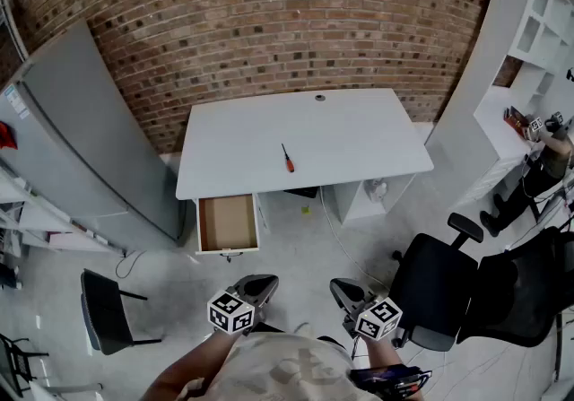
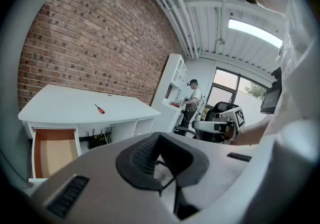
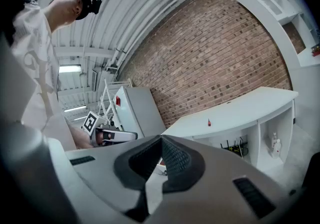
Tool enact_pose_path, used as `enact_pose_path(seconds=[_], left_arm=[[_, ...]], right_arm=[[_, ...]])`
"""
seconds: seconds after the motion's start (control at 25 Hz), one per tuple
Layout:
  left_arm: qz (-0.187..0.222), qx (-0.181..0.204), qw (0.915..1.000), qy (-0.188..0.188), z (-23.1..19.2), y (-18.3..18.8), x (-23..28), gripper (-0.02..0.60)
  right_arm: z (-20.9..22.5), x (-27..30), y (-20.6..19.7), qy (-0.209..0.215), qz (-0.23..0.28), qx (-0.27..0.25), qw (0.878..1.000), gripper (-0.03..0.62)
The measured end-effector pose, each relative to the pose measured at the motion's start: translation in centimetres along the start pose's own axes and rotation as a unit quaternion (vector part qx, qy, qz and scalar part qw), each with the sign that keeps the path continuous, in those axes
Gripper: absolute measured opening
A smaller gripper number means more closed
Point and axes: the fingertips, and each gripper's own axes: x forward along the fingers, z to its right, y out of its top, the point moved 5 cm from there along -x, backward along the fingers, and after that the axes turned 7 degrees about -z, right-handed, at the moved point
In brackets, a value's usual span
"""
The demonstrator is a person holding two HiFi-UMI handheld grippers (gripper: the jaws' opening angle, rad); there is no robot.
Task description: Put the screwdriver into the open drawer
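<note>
A screwdriver (image 1: pixel 287 159) with a red handle lies near the middle of the white desk (image 1: pixel 359 135); it also shows small in the left gripper view (image 2: pixel 100 109) and the right gripper view (image 3: pixel 209 122). Under the desk's left end the open drawer (image 1: pixel 228 223) stands pulled out, its wooden bottom (image 2: pixel 52 150) bare. Both grippers hang over the floor, well short of the desk. My left gripper (image 1: pixel 257 283) is shut with nothing in it, its jaw tips meeting (image 2: pixel 159 136). My right gripper (image 1: pixel 343 290) is likewise shut and empty (image 3: pixel 161 139).
A grey cabinet (image 1: pixel 90 139) stands left of the desk. A black office chair (image 1: pixel 439 287) is close on my right, a small black chair (image 1: pixel 108 309) at the lower left. White shelving (image 1: pixel 529 31) lines the right wall, with a person (image 1: pixel 538 170) beside it.
</note>
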Motion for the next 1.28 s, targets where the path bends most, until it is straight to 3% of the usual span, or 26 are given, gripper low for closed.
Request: enact_pose_path(seconds=[0.48,0.96,1.28], left_arm=[[0.015,-0.006,0.9997,0.016,3.2,-0.2,0.4,0.02],[0.016,-0.012,0.9996,0.022,3.1,-0.1,0.6,0.02],[0.013,-0.014,0.9995,0.026,2.3,0.0,0.8,0.02]], right_arm=[[-0.4,-2.9,0.9,0.034,0.003,0.005,0.999,0.021],[-0.8,-1.8,1.2,0.031,-0.008,-0.034,0.999,0.021],[-0.8,-0.7,1.4,0.047,-0.01,-0.018,0.999,0.021]])
